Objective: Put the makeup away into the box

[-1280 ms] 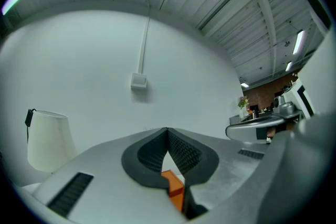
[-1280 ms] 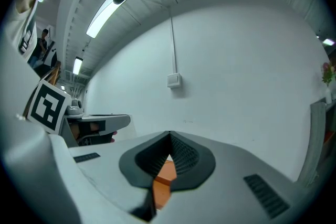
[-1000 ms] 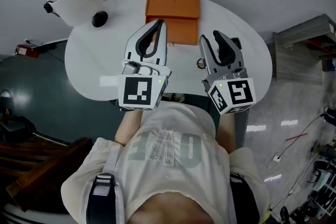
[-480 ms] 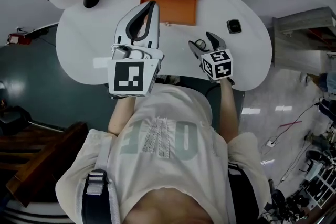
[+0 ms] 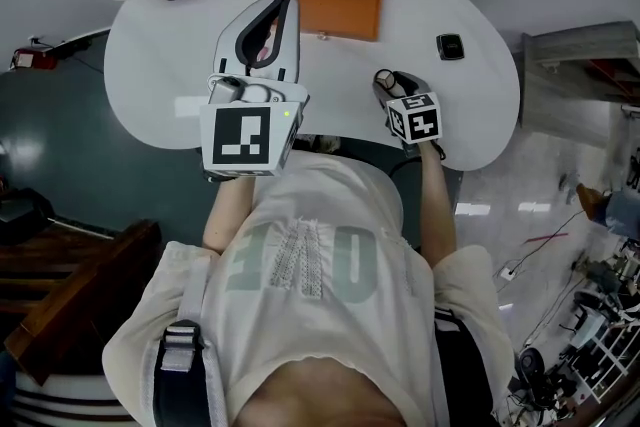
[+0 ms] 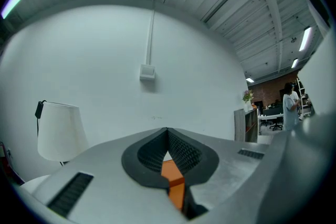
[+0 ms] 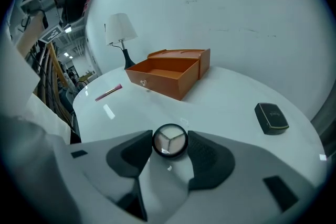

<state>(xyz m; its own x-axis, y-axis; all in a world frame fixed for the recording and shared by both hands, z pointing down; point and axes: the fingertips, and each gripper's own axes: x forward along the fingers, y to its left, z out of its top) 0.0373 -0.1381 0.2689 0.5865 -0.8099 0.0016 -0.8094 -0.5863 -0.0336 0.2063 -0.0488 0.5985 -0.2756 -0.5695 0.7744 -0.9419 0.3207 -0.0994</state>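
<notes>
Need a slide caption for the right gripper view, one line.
Right gripper, jaws just closed onto a round compact on the white table, open orange box beyond.

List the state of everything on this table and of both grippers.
Left gripper: shut, empty.
Right gripper: jaws just closing, pads against the round compact.
Round compact: lying on the table, between those jaws.
Orange box: drawer pulled out, open.
Black compact: closed, flat on the table.
Pink stick: lying on the table.
</notes>
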